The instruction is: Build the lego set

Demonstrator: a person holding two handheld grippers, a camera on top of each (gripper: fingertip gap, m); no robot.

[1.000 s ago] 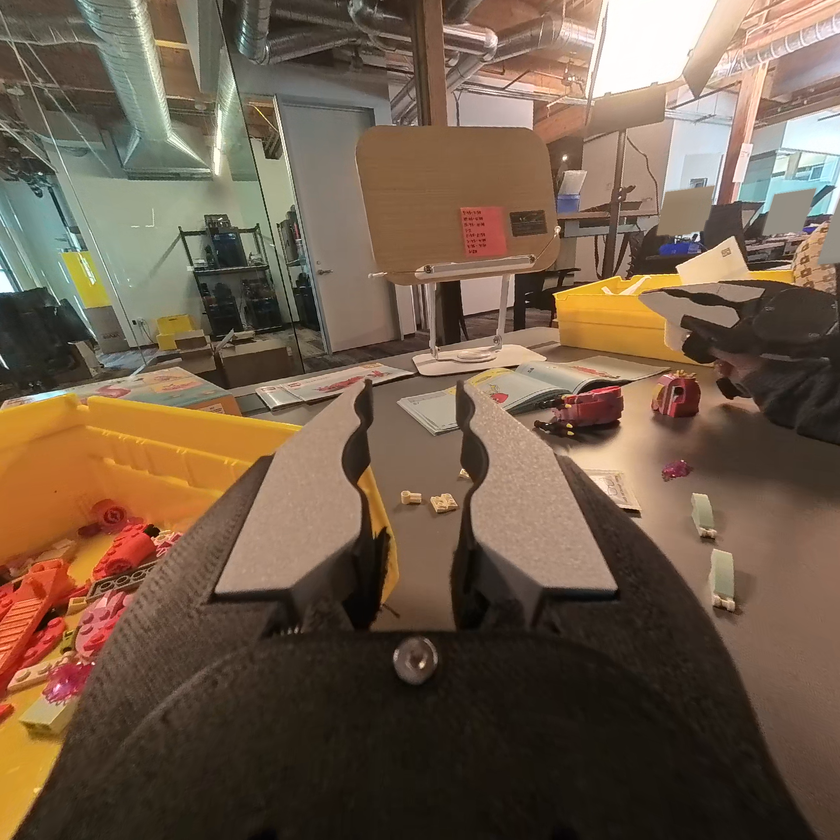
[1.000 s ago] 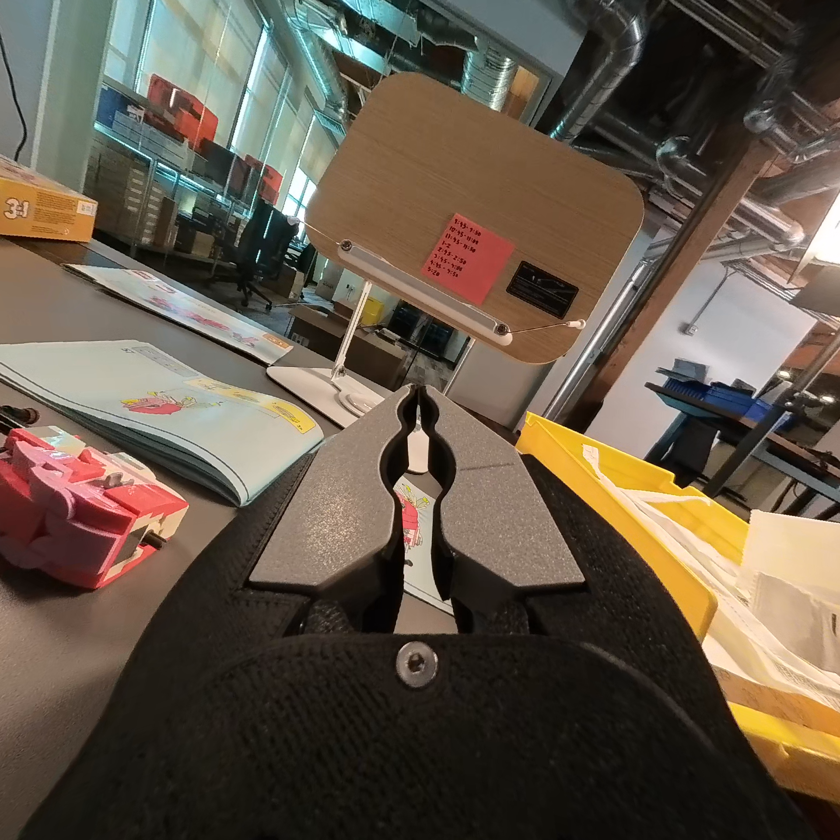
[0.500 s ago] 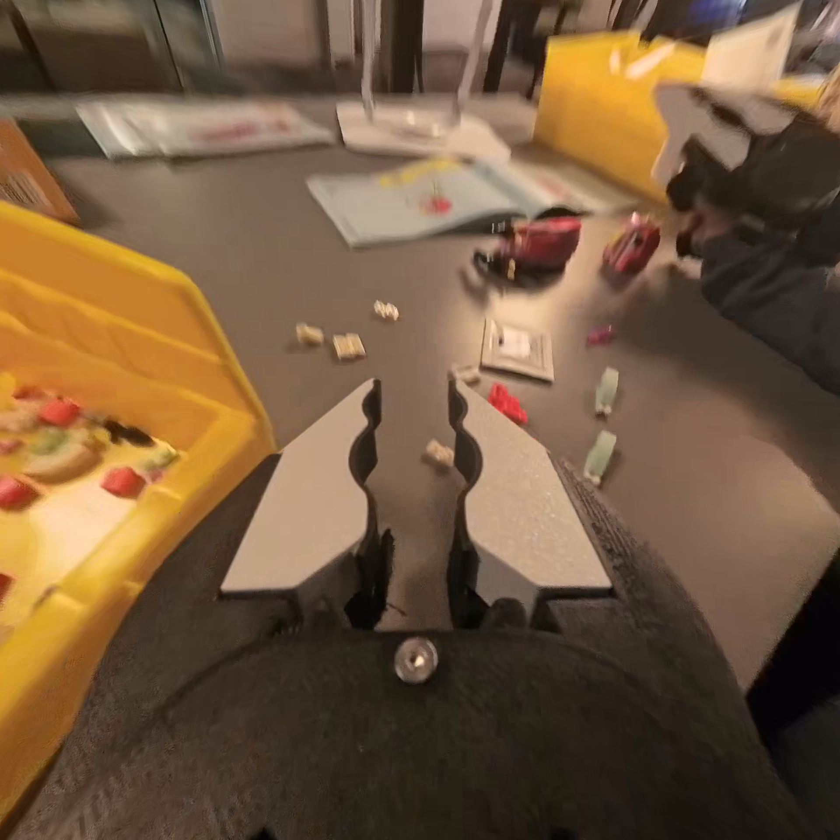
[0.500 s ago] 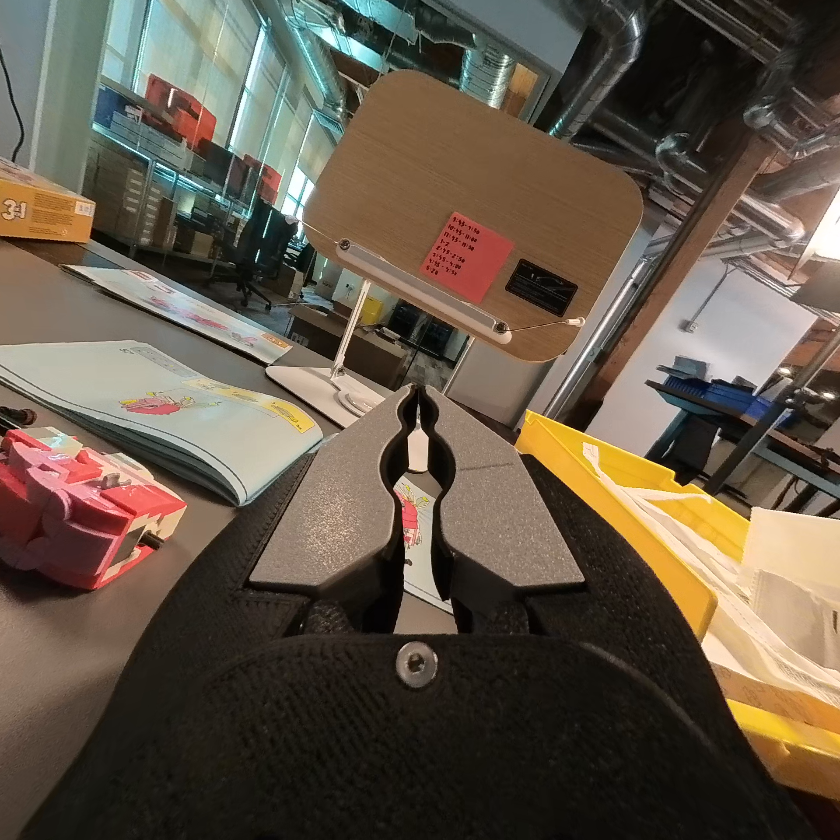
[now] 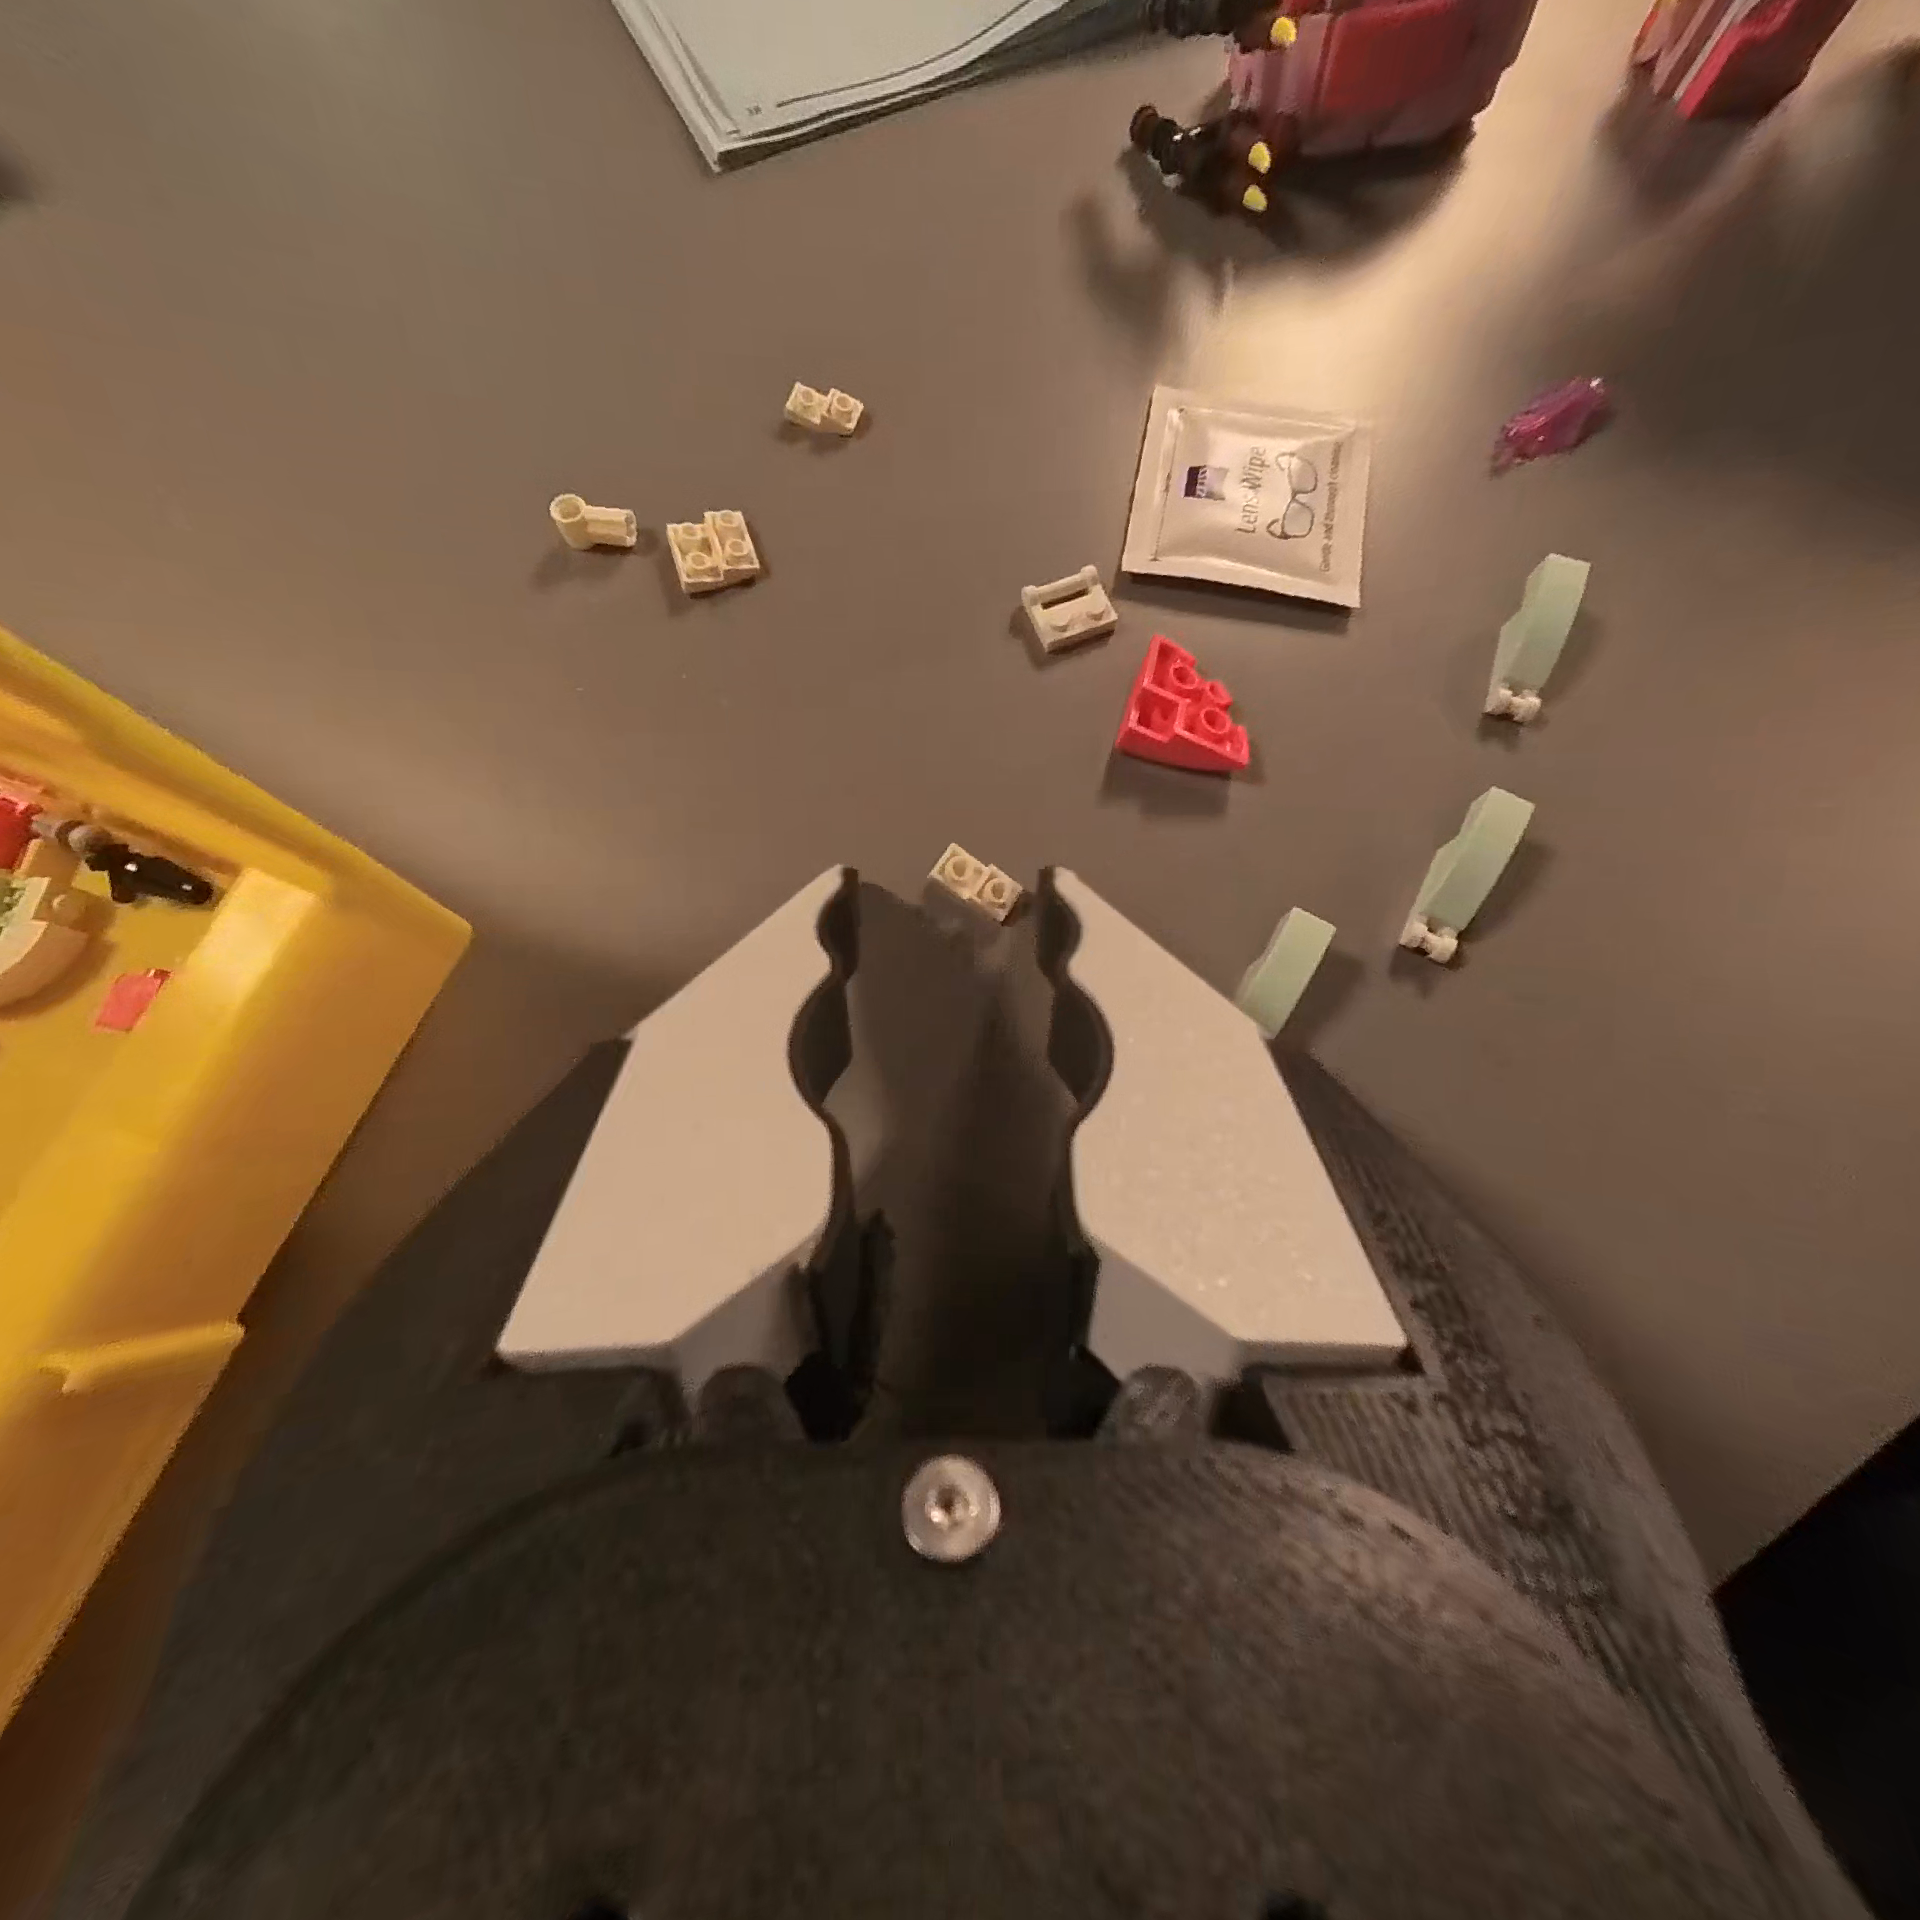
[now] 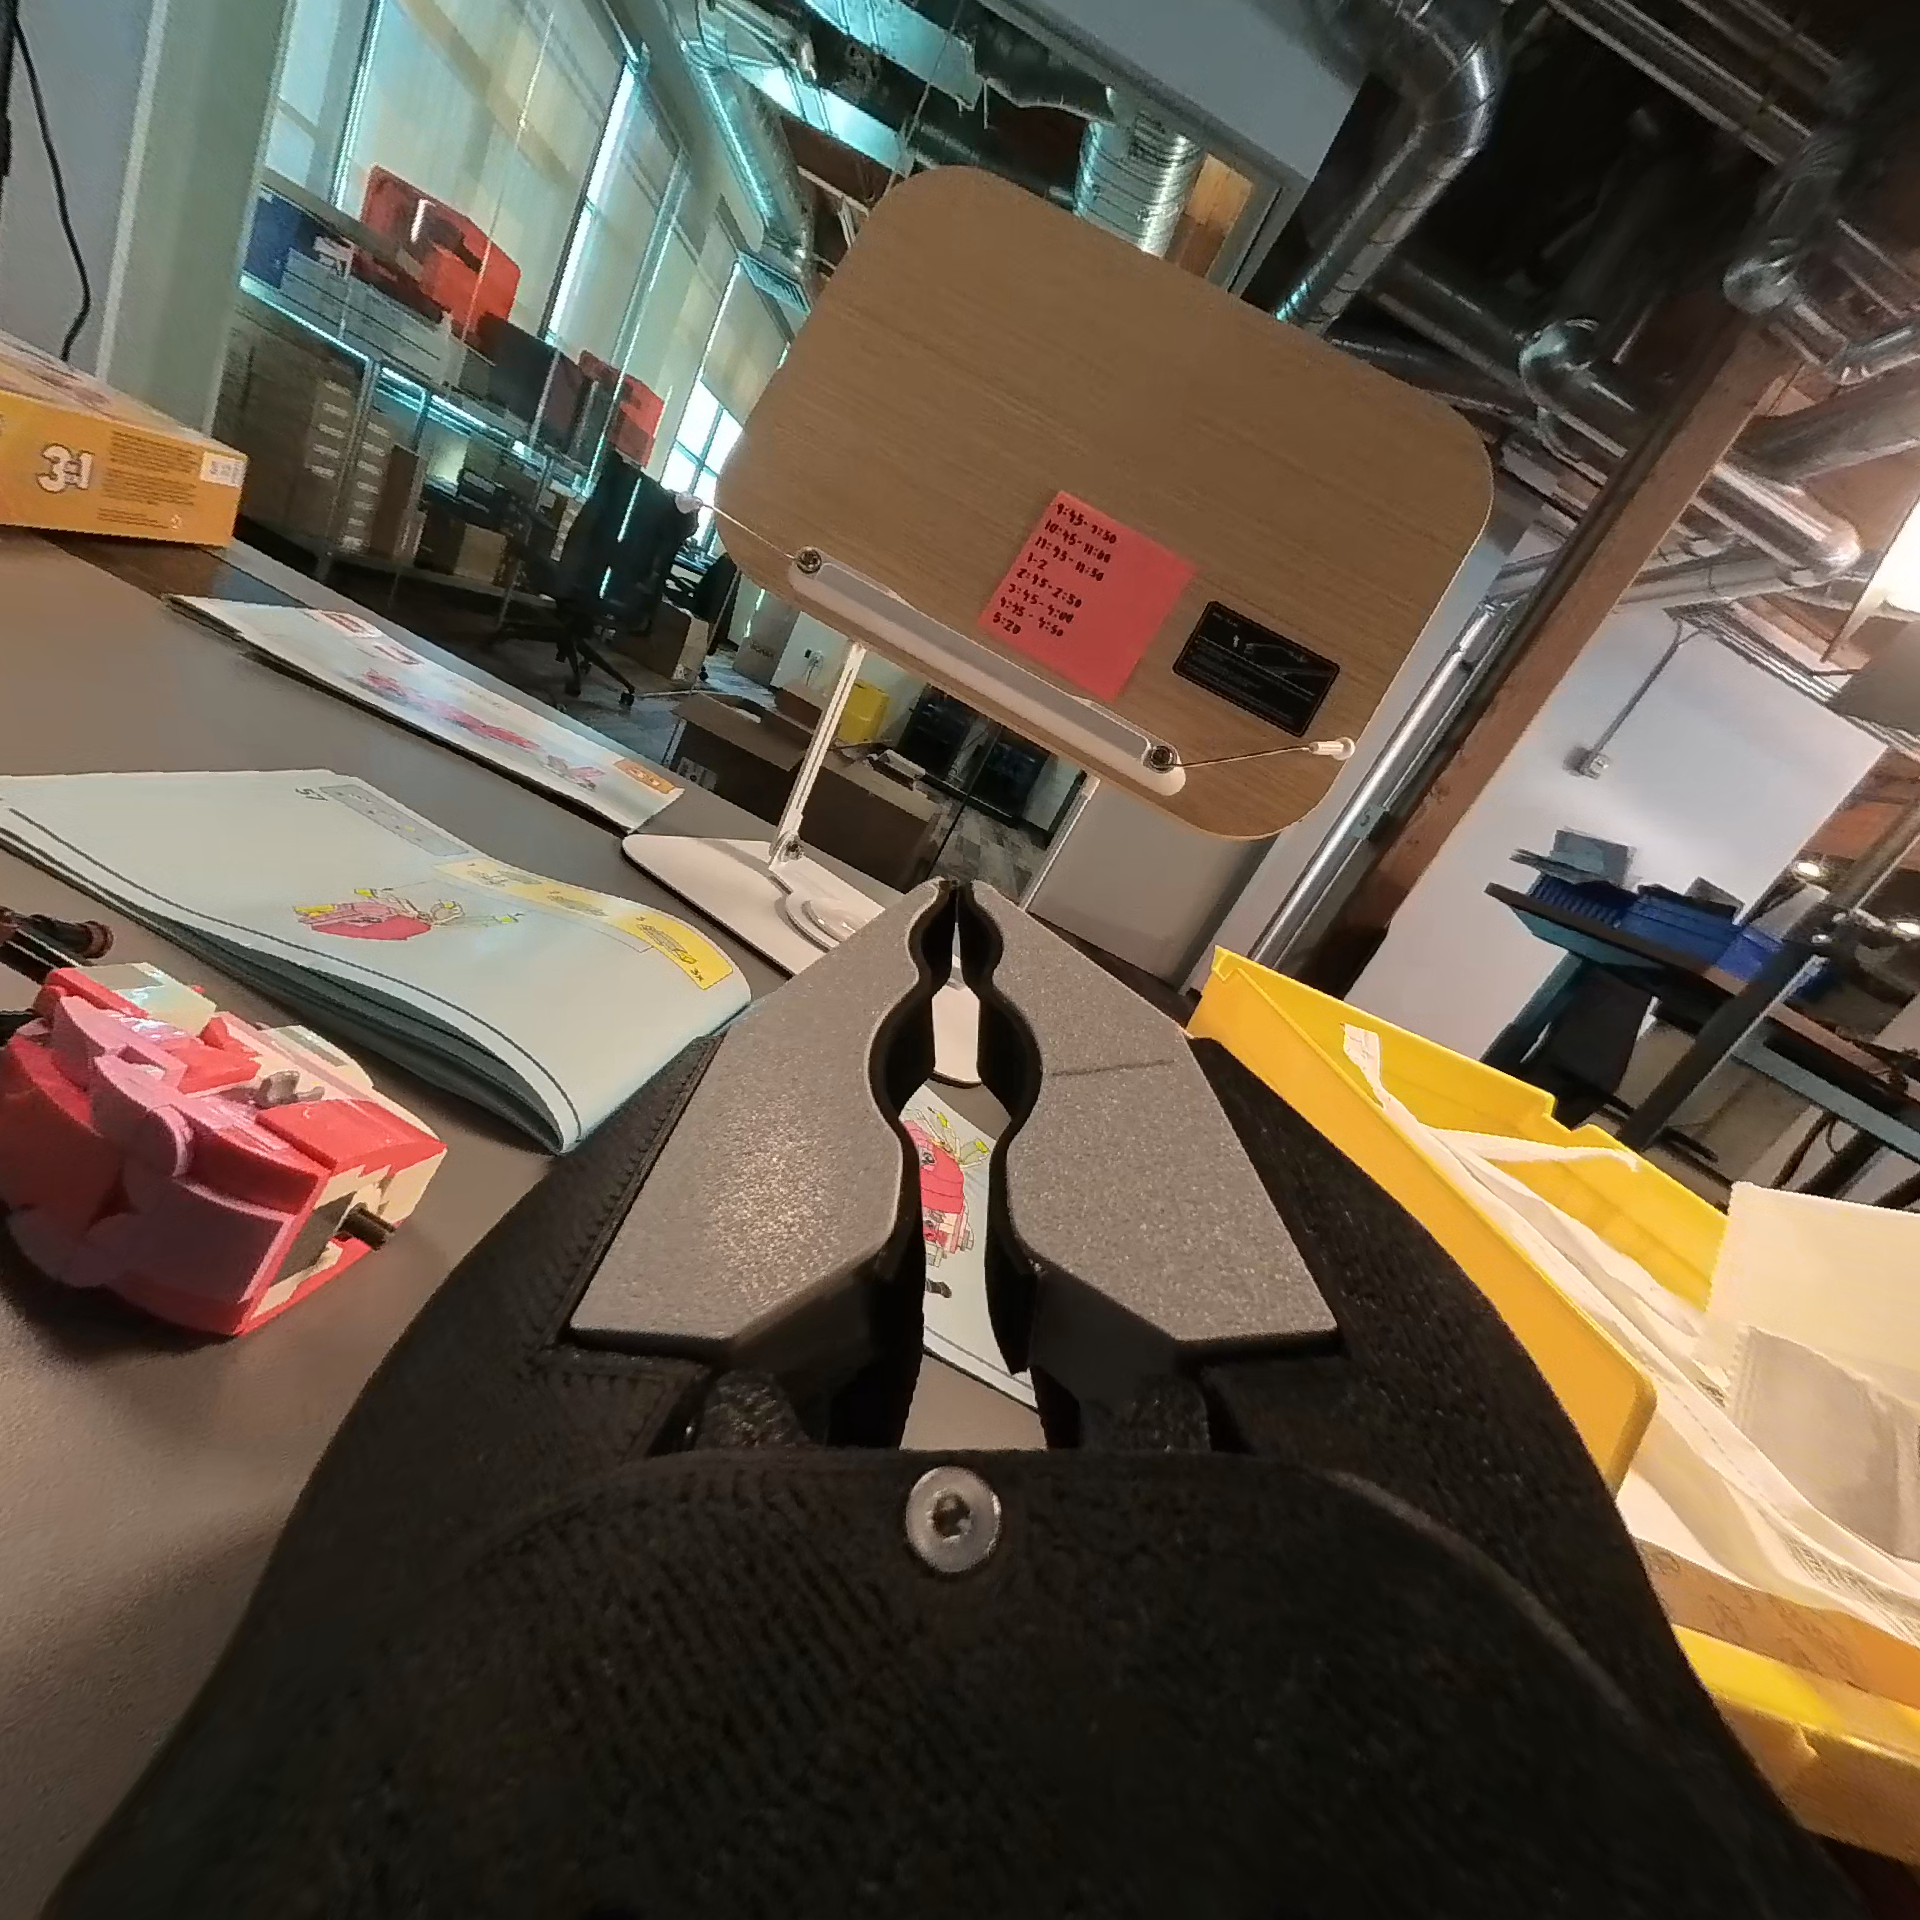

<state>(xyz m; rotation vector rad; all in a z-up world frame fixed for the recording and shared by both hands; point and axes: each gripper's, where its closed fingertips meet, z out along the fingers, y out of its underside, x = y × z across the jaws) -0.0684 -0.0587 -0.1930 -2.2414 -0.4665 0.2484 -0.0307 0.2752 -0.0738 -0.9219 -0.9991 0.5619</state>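
With left tongs [image 5: 945, 883] agape over one cream brick [image 5: 977, 883], the worktop [image 5: 416, 416] bears three green slopes [image 5: 1470, 868]; right tongs [image 6: 954, 891] are closed, empty.

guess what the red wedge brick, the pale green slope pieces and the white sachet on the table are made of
Red wedge brick: likely hard moulded plastic, opaque, crisp studs. Pale green slope pieces: probably translucent, frosted-looking plastic. White sachet: seemingly foil or plastic film, crimped edges with slight sheen.

Matt, smooth dark bench [image 5: 436, 436] under glossy plastic bricks [image 5: 1184, 712] and a shiny foil sachet [image 5: 1247, 499]. Grainy matt grey fingers [image 5: 707, 1164] on the left claw [image 5: 945, 894], set in coarse black cloth-like casing [image 5: 935, 1683]. Wood-grain board [image 6: 1101, 457], paper booklet [image 6: 343, 925], glossy yellow plastic bin [image 6: 1455, 1132].
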